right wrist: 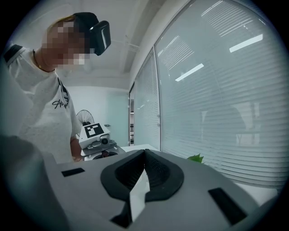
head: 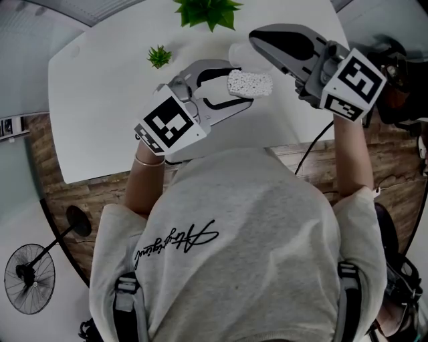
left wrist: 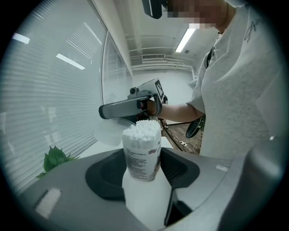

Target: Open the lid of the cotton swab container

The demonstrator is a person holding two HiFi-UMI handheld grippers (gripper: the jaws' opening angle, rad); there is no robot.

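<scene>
The cotton swab container (head: 251,83) is held in the left tongs (head: 239,84) above the surface (head: 100,100). The lid (head: 241,55) is gripped by the right tongs (head: 257,38) just beyond the container, apart from it. A nearer plant (head: 159,56) is set to the left, and a farther plant (head: 208,11) behind.

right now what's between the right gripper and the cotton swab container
The translucent lid: the right gripper, shut on its edge, holds it beside the open cotton swab container; the left gripper view shows it.
</scene>
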